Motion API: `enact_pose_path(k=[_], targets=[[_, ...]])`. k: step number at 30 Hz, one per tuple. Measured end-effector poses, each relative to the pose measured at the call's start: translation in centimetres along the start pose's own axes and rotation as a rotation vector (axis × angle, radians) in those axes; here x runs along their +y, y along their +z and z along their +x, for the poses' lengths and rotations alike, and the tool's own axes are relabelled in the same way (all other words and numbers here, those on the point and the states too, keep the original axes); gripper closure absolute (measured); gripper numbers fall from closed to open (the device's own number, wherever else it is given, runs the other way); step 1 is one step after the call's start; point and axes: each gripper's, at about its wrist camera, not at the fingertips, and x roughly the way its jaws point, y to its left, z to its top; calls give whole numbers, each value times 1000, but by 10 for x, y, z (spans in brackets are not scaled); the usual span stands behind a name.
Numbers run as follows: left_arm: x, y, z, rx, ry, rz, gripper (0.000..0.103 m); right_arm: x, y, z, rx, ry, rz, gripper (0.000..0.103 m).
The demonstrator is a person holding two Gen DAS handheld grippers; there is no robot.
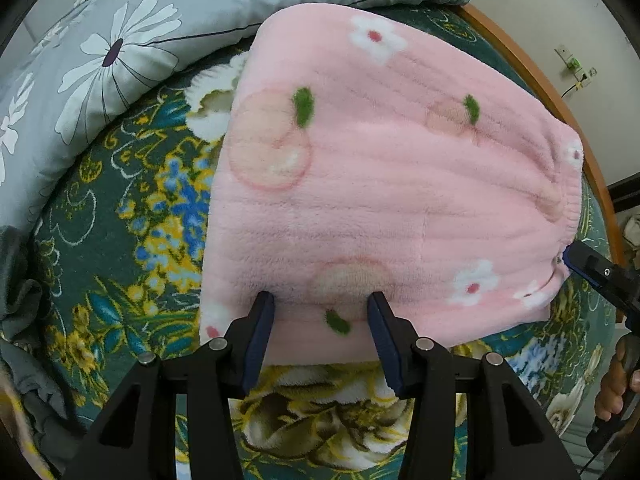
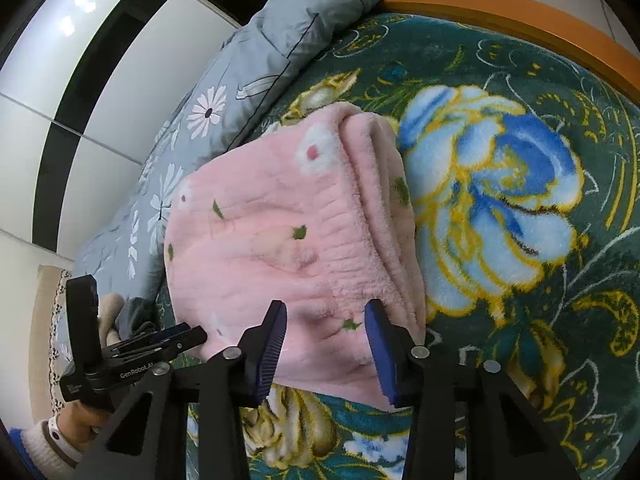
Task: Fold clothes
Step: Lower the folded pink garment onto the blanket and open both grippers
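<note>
A pink fleece garment with white flowers and peach prints lies folded flat on the bed. It also shows in the right wrist view, with stacked folded layers along its right edge. My left gripper is open, its fingers over the garment's near edge, holding nothing. My right gripper is open over the garment's near edge, holding nothing. The right gripper shows at the garment's right side in the left wrist view. The left gripper shows at the left in the right wrist view.
A dark green floral blanket covers the bed. A grey daisy-print pillow lies behind the garment. A wooden bed frame runs along the far side. Grey cloth is bunched at the left.
</note>
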Motion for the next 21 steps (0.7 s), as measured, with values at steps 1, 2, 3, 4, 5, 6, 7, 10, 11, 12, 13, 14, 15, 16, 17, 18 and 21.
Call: enact_pose_path(k=[1, 2, 3, 4, 5, 6, 7, 10, 11, 12, 13, 14, 15, 16, 17, 18, 21], targets=[[-1, -1, -1, -1, 8, -2, 53, 0, 0, -1, 4, 1, -3, 59], [-2, -2, -3, -3, 28, -7, 53, 0, -1, -4, 9, 6, 3, 59], [-4, -3, -5, -11, 49, -11, 53, 1, -1, -9, 8, 13, 10, 60], [-7, -5, -9, -29, 75, -17, 53, 2, -4, -15, -2, 21, 9, 60], [-9, -7, -14, -50, 90, -22, 53, 3, -8, -22, -16, 31, 4, 58], [-13, -10, -19, -73, 100, -29, 53, 5, -12, -29, -31, 40, -2, 58], [-16, -13, -24, -95, 109, -36, 53, 5, -18, -35, -36, 33, -15, 57], [-29, -27, -34, -136, 137, -63, 53, -3, -34, -34, -5, -10, -29, 57], [-34, -31, -37, -149, 147, -72, 53, -9, -40, -31, 11, -22, -16, 57], [-37, -36, -38, -155, 163, -83, 53, -16, -46, -27, 30, -34, 0, 57], [-41, -39, -36, -154, 171, -90, 53, -21, -51, -24, 42, -43, 11, 57], [-45, -43, -35, -153, 178, -97, 53, -24, -54, -22, 49, -51, 10, 57], [-50, -48, -32, -148, 182, -102, 53, -26, -57, -21, 55, -59, 5, 57], [-55, -54, -28, -141, 189, -102, 53, -28, -59, -19, 62, -67, 0, 57], [-58, -58, -26, -137, 194, -102, 53, -30, -62, -17, 68, -75, -5, 57], [-62, -62, -22, -130, 200, -103, 53, -32, -64, -16, 75, -82, -10, 57], [-73, -76, -12, -109, 220, -107, 53, -33, -68, -10, 93, -116, -55, 57]])
